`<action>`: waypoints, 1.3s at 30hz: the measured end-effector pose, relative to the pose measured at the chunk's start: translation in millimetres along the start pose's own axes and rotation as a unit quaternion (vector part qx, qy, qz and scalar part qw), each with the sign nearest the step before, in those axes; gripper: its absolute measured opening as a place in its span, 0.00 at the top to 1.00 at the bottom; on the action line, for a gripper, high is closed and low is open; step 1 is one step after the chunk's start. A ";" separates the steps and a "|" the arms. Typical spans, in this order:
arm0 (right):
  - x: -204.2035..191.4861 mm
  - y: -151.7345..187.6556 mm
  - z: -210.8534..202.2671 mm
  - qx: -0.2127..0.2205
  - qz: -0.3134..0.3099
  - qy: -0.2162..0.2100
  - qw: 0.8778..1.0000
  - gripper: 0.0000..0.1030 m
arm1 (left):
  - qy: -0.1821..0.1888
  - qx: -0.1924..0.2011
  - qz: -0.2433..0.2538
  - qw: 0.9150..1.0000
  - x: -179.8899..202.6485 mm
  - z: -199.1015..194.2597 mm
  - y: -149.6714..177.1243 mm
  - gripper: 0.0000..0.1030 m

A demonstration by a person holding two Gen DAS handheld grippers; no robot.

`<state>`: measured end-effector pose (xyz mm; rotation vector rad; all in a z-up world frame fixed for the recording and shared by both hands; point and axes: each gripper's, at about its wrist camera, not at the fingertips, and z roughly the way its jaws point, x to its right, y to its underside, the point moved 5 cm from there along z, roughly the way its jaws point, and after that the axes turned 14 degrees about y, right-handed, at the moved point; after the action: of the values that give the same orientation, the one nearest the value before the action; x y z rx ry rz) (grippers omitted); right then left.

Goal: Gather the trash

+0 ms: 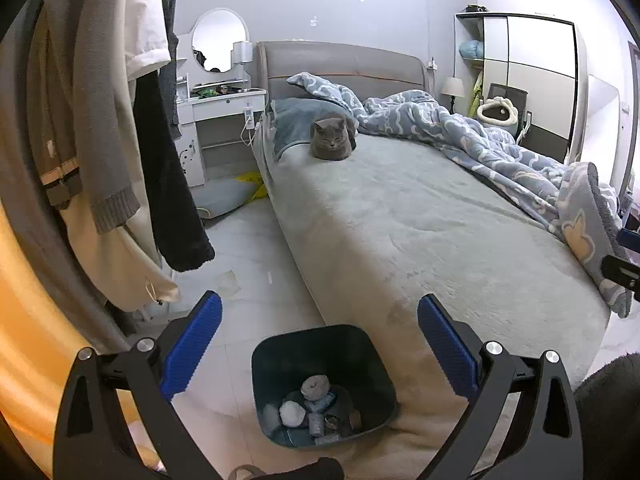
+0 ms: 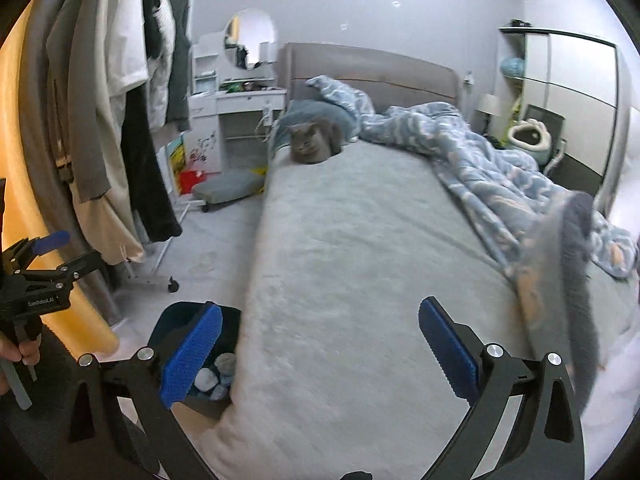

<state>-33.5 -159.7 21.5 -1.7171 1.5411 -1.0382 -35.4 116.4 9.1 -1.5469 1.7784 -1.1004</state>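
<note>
Both my left gripper (image 1: 320,344) and right gripper (image 2: 320,348) are spread, empty; binned tissue wads (image 1: 291,414) look light, crushable—pinch mid-wad.

A bin (image 1: 324,384) stands on the floor (image 1: 256,264) against the near left corner of the bed (image 1: 400,240), with crumpled trash (image 1: 312,404) lying in its bottom. On the bed a cat (image 1: 332,140) sits near the head end before a pillow (image 1: 292,120), and a heaped blanket (image 1: 480,140) runs along the right side. Hanging clothes (image 1: 100,140) fill the left, a dressing counter (image 1: 224,108) stands behind them beside the headboard (image 1: 340,64), and a wardrobe (image 1: 532,76) stands far right beyond the bed.
</note>
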 end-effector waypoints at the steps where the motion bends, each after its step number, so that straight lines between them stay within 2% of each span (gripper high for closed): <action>1: 5.7 4.9 -3.2 -0.001 0.002 0.007 1.000 0.03 | -0.002 -0.001 0.000 1.000 3.2 -2.2 1.8 0.03; 6: 32.2 19.3 -16.5 0.000 0.016 0.018 1.000 0.03 | -0.009 -0.009 -0.005 1.000 9.1 -7.9 12.9 0.03; 14: 51.8 34.5 -17.6 -0.015 0.037 -0.010 0.999 0.03 | -0.007 -0.028 -0.001 1.000 16.1 -0.7 36.0 0.03; 22: 43.3 34.6 -29.9 0.009 0.021 -0.019 1.000 0.03 | 0.006 -0.025 -0.008 1.000 16.6 -0.6 37.9 0.03; 39: 34.8 34.7 -29.0 0.004 -0.004 -0.020 1.000 0.03 | 0.011 -0.027 -0.009 1.000 18.4 1.8 39.8 0.03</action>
<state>-75.6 -197.2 12.5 -1.7308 1.5041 -1.0058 -59.0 98.5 -23.3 -1.5922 1.8262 -1.0900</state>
